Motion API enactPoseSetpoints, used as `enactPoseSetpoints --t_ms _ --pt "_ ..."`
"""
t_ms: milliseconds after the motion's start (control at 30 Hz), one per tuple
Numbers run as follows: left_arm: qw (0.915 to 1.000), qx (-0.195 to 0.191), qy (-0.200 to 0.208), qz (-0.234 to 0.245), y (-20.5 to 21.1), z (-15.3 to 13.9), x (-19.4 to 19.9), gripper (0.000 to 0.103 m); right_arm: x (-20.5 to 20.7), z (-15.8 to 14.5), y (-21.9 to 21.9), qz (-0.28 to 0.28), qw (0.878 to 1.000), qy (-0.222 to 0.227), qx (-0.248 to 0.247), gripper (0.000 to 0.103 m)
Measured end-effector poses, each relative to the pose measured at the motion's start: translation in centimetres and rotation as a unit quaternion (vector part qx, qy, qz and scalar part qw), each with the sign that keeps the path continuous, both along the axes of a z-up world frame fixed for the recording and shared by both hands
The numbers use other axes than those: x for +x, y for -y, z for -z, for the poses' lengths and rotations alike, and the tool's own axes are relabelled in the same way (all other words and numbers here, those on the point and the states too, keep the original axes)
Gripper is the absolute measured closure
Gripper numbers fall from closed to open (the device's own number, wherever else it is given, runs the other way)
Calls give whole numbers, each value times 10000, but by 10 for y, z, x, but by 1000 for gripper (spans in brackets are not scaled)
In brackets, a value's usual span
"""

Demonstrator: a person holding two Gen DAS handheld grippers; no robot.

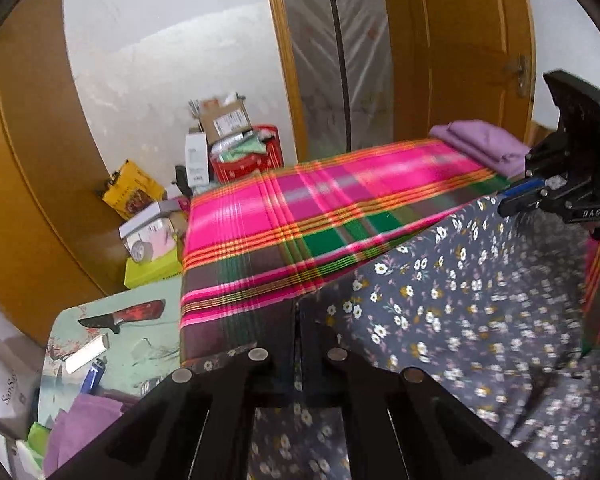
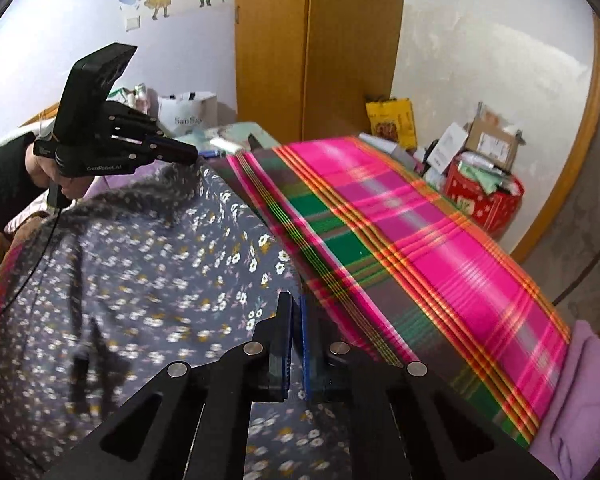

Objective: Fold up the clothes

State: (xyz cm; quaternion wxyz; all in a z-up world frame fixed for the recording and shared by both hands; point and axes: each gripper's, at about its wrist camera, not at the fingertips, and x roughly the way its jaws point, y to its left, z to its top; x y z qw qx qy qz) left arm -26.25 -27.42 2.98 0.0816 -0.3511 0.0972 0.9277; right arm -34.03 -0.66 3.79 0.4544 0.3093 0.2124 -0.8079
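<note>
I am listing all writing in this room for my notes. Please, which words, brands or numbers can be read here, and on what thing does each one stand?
"GenRobot.AI": on the body of the left tongs.
"DAS": on the body of the right tongs; the reading is uncertain.
"SanSa", rest hidden: on the white paper bag.
Printing on the yellow bag, the cardboard box label and the white carton: too small or blurred to read.

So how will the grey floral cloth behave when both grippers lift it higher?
Probably floppy: the floral cloth sags between the left gripper and right gripper. Likely light, since thin pinches hold it. It may drag on the plaid sheet.
</note>
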Motion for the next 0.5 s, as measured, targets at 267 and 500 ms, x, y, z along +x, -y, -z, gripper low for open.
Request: enactPoseSetpoints --t_ms 267,500 --pt "9972 511 -531 -123 -7 -35 77 101 75 -31 -15 3 9993 -363 -121 99" --pt "9941 828 -672 -184 -25 -35 158 101 148 -34 -33 39 9990 -415 -128 99"
